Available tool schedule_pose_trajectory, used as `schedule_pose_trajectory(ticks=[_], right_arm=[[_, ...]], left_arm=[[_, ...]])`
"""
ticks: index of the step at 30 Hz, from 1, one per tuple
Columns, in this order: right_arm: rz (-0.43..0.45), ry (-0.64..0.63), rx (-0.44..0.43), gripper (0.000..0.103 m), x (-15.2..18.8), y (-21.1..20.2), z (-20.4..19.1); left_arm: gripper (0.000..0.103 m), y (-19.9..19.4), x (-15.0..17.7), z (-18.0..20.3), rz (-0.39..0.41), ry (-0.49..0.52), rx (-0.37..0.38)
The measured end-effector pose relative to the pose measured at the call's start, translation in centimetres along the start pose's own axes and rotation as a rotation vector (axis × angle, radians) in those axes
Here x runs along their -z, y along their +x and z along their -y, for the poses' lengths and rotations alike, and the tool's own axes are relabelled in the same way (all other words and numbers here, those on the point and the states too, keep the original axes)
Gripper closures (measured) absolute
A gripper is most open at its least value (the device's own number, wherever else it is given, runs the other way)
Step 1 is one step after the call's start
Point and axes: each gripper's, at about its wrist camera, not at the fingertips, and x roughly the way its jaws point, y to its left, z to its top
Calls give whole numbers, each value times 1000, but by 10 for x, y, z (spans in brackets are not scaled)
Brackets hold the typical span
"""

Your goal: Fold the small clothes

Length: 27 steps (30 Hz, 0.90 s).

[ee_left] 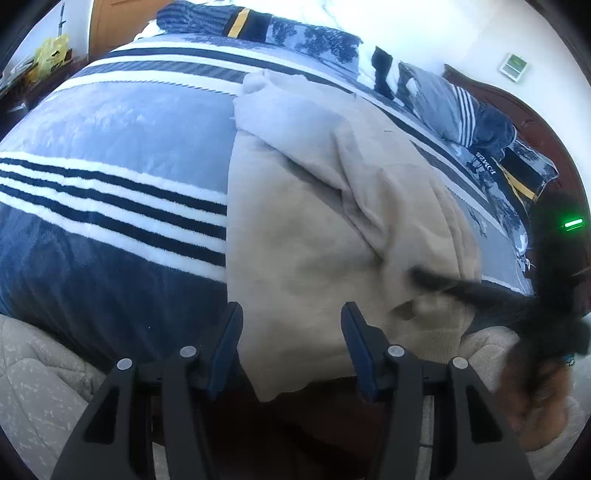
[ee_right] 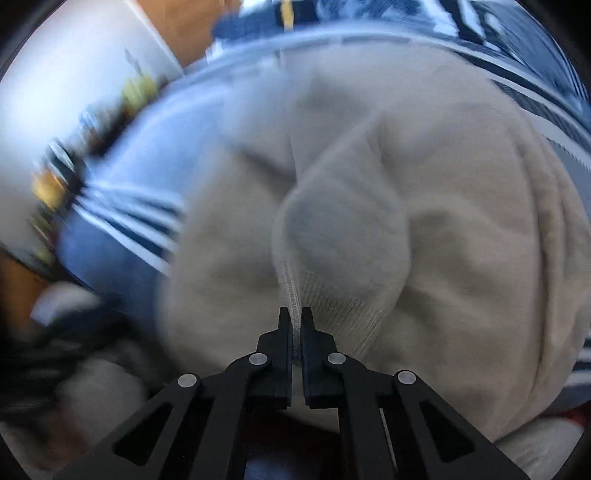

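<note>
A beige hooded sweatshirt (ee_left: 325,206) lies partly folded on a blue striped blanket (ee_left: 110,177), hood toward the far side. My left gripper (ee_left: 291,325) is open and empty, hovering over the sweatshirt's near hem. My right gripper (ee_right: 294,317) is shut on the sweatshirt's ribbed cuff (ee_right: 325,306) and holds the sleeve up over the body (ee_right: 461,206); it shows blurred at the right of the left wrist view (ee_left: 436,280).
Pillows (ee_left: 461,110) and a folded dark striped blanket (ee_left: 207,18) lie at the bed's far side. A wooden headboard (ee_left: 546,140) stands on the right. A pale quilted cover (ee_left: 33,369) hangs at the bed's near edge.
</note>
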Motion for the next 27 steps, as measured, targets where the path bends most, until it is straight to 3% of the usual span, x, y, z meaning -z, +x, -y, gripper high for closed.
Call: schedule_pose_trajectory(ticks=[4, 6, 10, 13, 15, 17, 19, 21, 24, 27], right_arm=[[190, 217, -194, 98, 4, -72, 39], [233, 297, -148, 98, 10, -86, 67], [163, 358, 39, 96, 22, -67, 108], [118, 436, 26, 93, 34, -51, 137], [120, 403, 15, 62, 31, -48, 134], [136, 364, 26, 55, 28, -46, 129], [130, 339, 52, 58, 22, -39, 125], [107, 348, 38, 99, 24, -38, 130], [185, 332, -14, 99, 31, -62, 131], [127, 316, 37, 94, 39, -59, 137]], left_arm=[[49, 5, -3, -1, -15, -22, 37], [49, 11, -8, 2, -40, -42, 80], [48, 21, -24, 15, -75, -38, 134], [45, 31, -39, 21, -93, -60, 161], [45, 40, -53, 26, -97, -65, 152], [45, 52, -69, 31, -97, -71, 126], [45, 65, -83, 32, -97, -84, 102], [45, 72, -95, 29, -103, -104, 86], [45, 66, -108, 19, -64, -115, 70], [45, 63, -119, 0, -45, -128, 35]])
